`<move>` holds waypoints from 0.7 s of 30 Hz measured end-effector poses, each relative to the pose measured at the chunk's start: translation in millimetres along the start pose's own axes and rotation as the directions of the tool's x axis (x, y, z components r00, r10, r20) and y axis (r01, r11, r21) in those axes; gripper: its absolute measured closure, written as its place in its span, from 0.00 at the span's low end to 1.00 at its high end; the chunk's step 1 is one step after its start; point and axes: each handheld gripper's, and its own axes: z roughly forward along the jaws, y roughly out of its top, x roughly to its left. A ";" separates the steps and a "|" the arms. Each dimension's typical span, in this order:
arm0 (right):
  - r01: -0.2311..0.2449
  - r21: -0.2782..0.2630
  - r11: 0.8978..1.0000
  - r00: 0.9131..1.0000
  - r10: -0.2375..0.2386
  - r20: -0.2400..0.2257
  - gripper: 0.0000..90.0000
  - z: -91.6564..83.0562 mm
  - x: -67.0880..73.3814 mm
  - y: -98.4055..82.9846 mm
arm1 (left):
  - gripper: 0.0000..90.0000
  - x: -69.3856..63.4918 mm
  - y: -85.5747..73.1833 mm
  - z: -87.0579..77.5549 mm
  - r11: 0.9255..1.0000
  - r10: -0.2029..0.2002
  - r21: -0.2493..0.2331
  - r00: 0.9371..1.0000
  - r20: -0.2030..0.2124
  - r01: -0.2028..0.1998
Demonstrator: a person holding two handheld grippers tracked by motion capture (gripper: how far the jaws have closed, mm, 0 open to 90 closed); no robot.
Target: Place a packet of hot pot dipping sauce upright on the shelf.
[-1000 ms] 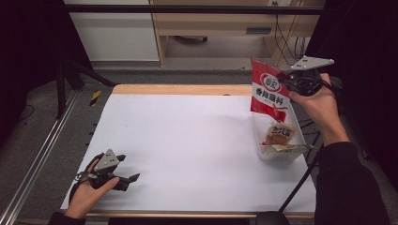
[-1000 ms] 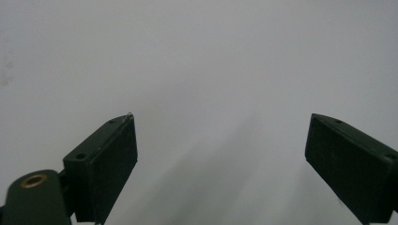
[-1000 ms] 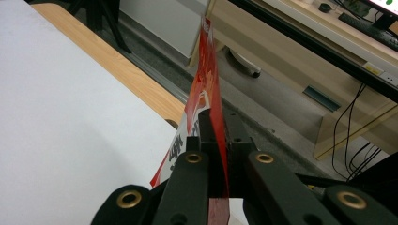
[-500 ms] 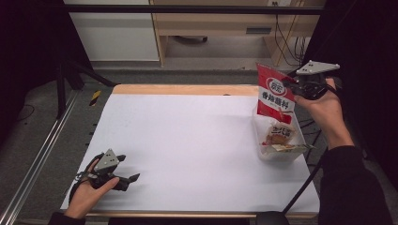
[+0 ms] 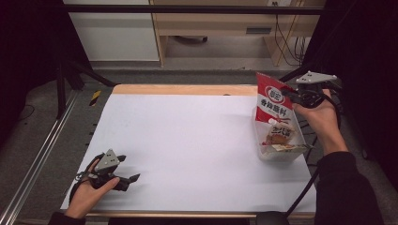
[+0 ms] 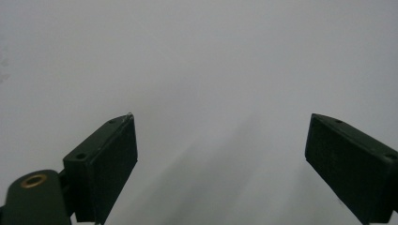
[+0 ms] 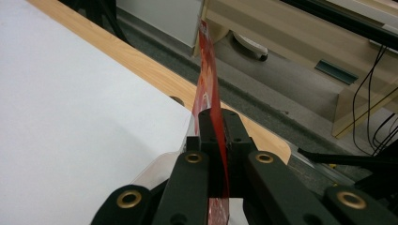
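A red snack packet with white lettering stands upright over a clear plastic box at the table's right side, its lower end down inside the box. My right gripper is shut on the packet's upper right edge. In the right gripper view the thin red packet runs edge-on between the closed jaws of that gripper. Other packets lie in the box. My left gripper rests open on the white table near the front left corner, and nothing sits between its fingers.
The white table top has a wooden strip along its far edge. A metal rail runs along the left of the table. A wooden bench and cables stand on the floor beyond.
My right gripper has moved down and slightly right with the red packet, lowering it into the clear box. The left gripper has stayed put.
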 end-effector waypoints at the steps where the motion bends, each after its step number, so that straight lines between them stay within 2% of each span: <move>1: 0.000 0.000 1.000 1.000 0.000 0.000 1.00 0.0 0.0 0.0 | 0.10 0.0 0.0 0.0 1.000 0.000 0.000 1.000 0.000 0.000; 3: -0.030 -0.024 0.999 1.000 0.030 -0.009 1.00 -4.1 -2.6 -7.6 | 0.10 -1.0 0.3 0.6 1.000 0.002 0.003 1.000 0.003 -0.002; 9: -0.058 -0.025 0.998 0.998 0.058 -0.018 1.00 -11.0 -5.5 -18.1 | 0.10 -1.7 0.5 0.7 1.000 0.004 0.004 1.000 0.005 -0.004; 21: -0.072 -0.017 0.997 0.997 0.072 -0.018 1.00 -21.2 -7.3 -33.5 | 0.10 -2.1 0.5 1.2 1.000 0.008 0.009 1.000 0.008 -0.008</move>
